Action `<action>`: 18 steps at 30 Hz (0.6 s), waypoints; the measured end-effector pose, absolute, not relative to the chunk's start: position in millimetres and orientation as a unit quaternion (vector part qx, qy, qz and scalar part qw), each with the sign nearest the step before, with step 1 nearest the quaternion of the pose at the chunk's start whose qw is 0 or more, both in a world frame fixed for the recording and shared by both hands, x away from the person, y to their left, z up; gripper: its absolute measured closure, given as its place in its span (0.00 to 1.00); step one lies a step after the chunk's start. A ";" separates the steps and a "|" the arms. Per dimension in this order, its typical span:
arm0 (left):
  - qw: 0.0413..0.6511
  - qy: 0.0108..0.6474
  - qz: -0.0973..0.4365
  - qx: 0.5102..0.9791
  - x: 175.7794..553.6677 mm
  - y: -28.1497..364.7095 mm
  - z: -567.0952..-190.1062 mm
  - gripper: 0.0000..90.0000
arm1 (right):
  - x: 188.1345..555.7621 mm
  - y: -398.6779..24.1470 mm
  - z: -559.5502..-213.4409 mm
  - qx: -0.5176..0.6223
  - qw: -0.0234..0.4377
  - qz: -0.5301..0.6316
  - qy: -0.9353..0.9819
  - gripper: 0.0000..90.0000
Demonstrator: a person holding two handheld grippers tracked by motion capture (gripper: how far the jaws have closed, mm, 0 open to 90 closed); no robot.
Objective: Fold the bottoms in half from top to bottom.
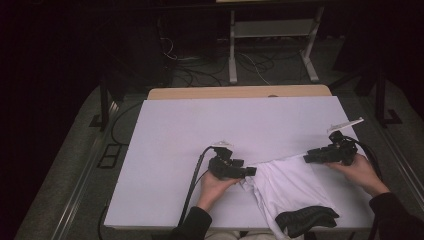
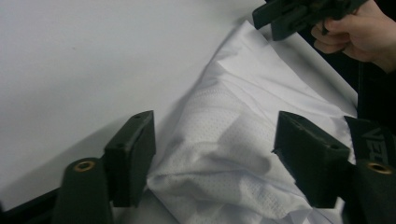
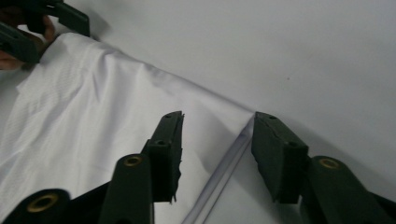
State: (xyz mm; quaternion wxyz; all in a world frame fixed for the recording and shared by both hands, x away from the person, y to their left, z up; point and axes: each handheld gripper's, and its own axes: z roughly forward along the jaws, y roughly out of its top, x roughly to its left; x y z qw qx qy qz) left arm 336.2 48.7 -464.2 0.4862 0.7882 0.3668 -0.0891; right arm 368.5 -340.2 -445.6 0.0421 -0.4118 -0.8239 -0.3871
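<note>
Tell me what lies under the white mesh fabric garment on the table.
Under the white mesh fabric garment only the flat white tabletop shows, around its edges. Its black waistband hangs past the near edge. Anything beneath the bunched folds is covered.

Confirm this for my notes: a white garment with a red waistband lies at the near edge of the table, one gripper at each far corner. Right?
Not quite: the waistband is black, not red, as the high view shows. The rest stands: the white garment lies at the table's near edge, with the left gripper and right gripper at its far corners.

Table [image 1: 200,120] beyond the white garment [image 1: 287,182] lies open.
</note>
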 end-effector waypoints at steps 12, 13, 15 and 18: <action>0.472 0.341 -0.090 0.808 335.2 47.5 -466.4 0.93 | 375.6 -331.2 -452.4 -0.416 0.020 -0.370 -0.830 0.98; 0.471 0.339 -0.086 0.810 334.5 47.0 -465.7 0.94 | 375.6 -330.8 -452.3 -0.419 0.016 -0.370 -0.829 0.98; 0.469 0.337 -0.080 0.812 332.8 46.7 -464.2 0.95 | 375.7 -330.2 -451.8 -0.423 0.008 -0.375 -0.825 0.98; 0.467 0.328 -0.065 0.819 329.7 47.2 -460.7 0.95 | 376.0 -329.3 -451.2 -0.431 -0.002 -0.375 -0.821 0.98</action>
